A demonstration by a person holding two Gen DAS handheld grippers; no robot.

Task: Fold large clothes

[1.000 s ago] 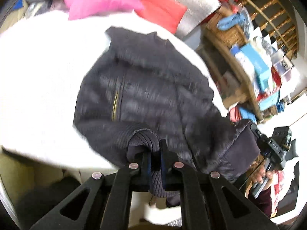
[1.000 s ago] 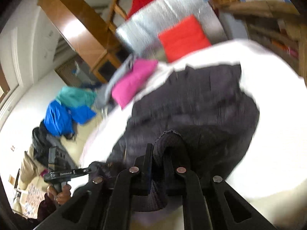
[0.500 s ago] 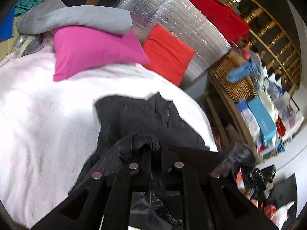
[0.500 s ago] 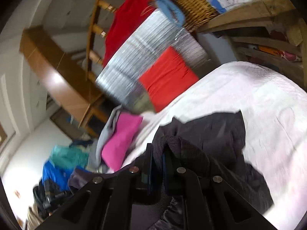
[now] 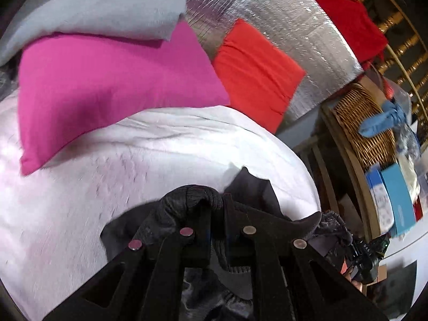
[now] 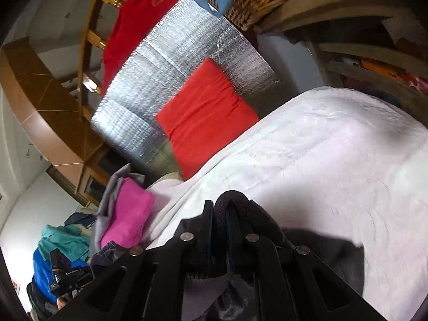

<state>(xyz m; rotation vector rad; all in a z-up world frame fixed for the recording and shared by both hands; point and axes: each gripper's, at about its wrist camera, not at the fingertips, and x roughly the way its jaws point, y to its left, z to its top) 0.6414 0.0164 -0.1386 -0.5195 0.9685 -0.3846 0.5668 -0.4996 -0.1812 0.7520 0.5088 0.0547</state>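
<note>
Where the left wrist view looks along its fingers, the left claw point(image 5: 216, 208) is clamped on a ribbed edge of the dark jacket point(image 5: 187, 200), which bunches up over the fingertips at 6 o'clock. More of the jacket lies on the white bed point(image 5: 80, 187) just beyond and to either side of the claw. A pink pillow point(image 5: 107, 85) sits at 11 o'clock with a grey one point(image 5: 101, 13) on top of it. A red pillow point(image 5: 256, 75) leans on the silver foil panel point(image 5: 281, 13) at 1 o'clock, and a wicker basket point(image 5: 358, 123) stands at 3 o'clock.

From the right wrist view, the right claw point(image 6: 220, 214) is likewise closed on a ribbed fold of the jacket point(image 6: 235, 200) at 6 o'clock, the cloth spreading toward 4 o'clock over the bed point(image 6: 321, 147). Its red pillow point(image 6: 206, 117) sits at 12 o'clock against the foil panel point(image 6: 174, 53), the pink pillow point(image 6: 128, 211) at 8 o'clock.
</note>
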